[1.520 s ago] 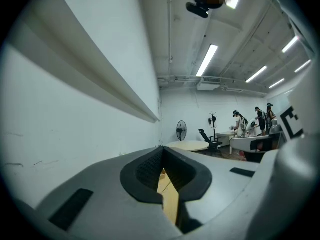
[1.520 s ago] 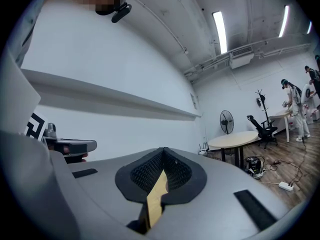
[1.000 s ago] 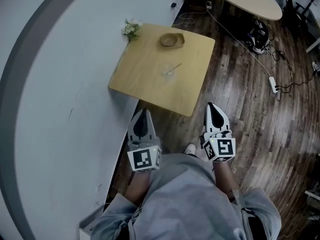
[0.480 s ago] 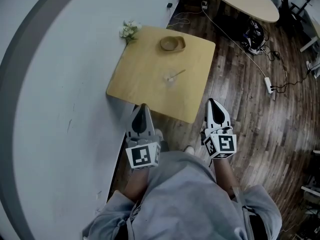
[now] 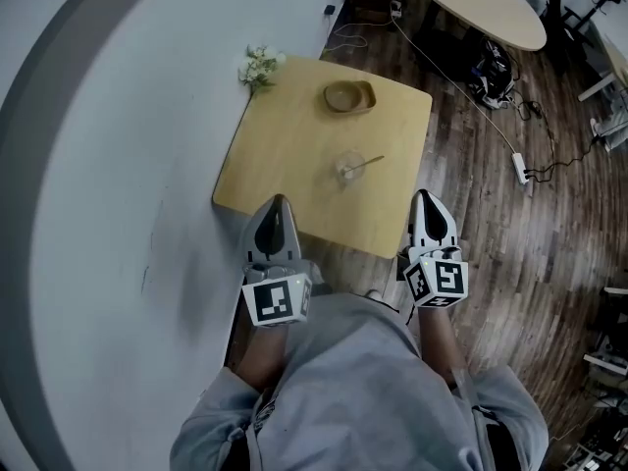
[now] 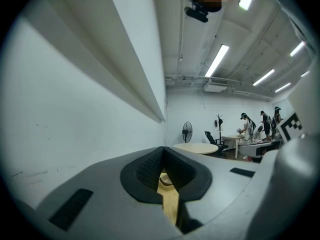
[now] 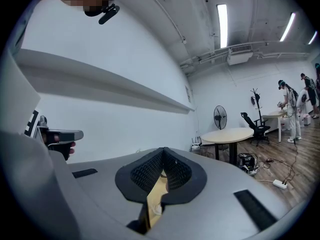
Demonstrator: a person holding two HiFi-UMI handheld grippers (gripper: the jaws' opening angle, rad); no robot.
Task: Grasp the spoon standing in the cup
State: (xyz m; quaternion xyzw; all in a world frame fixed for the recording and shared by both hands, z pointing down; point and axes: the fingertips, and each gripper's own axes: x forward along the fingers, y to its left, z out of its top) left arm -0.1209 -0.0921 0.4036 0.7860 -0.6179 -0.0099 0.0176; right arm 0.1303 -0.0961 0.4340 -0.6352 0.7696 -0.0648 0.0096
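Note:
A clear cup [image 5: 348,168] stands near the middle of the square wooden table [image 5: 285,165], and a spoon [image 5: 365,164] leans out of it toward the right. My left gripper [image 5: 276,204] hovers just over the table's near edge, jaws shut and empty. My right gripper [image 5: 428,199] hangs beside the table's near right corner, also shut with nothing in it. Both stay well short of the cup. In the left gripper view a strip of the table [image 6: 168,200] shows through the closed jaws [image 6: 163,170]; the right gripper view shows the same past its jaws [image 7: 161,171].
A wooden bowl [image 5: 349,96] sits at the table's far side, and a small bunch of flowers [image 5: 258,67] at its far left corner against the white curved wall. An oval table [image 5: 476,3], cables and a power strip [image 5: 519,168] lie on the dark wood floor to the right.
The view has moved closer to the table; both grippers now sit nearer its near edge, the left one over it. Both remain shut.

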